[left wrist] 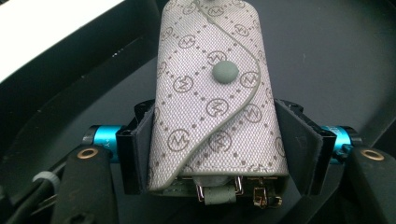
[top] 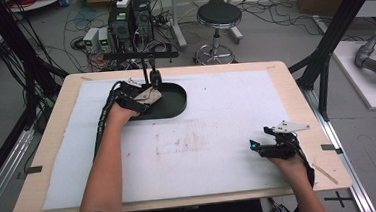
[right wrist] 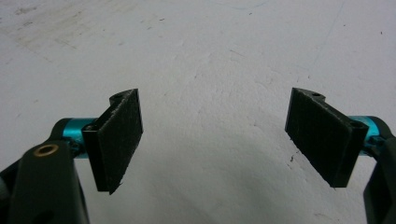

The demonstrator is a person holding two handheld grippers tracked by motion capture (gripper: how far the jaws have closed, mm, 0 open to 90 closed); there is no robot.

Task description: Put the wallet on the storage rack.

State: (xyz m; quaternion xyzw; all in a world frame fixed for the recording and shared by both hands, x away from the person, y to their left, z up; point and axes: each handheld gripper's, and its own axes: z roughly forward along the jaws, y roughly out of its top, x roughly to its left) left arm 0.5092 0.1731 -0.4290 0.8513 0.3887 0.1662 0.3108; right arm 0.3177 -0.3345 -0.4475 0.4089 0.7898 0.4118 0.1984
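High view: left gripper (top: 143, 96) holding a patterned key pouch (top: 150, 94) over the black tray (top: 176, 104) at eleven o'clock, right gripper (top: 271, 143) resting at four o'clock on the white mat (top: 217, 129), left gripper view: pads (left wrist: 144, 144) pinching the pouch's sides, right gripper view: jaws gaping wide, nothing between.

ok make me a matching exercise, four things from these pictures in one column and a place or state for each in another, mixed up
Things:
1. left gripper
2. right gripper
3. key pouch
4. black tray

Places or states:
a. jaws wide apart over the bare white mat
b. at the far left of the mat, under the left hand
c. grey, patterned, its snap flap shut
d. jaws closed on the pouch's sides

Pairs: 1-d, 2-a, 3-c, 4-b
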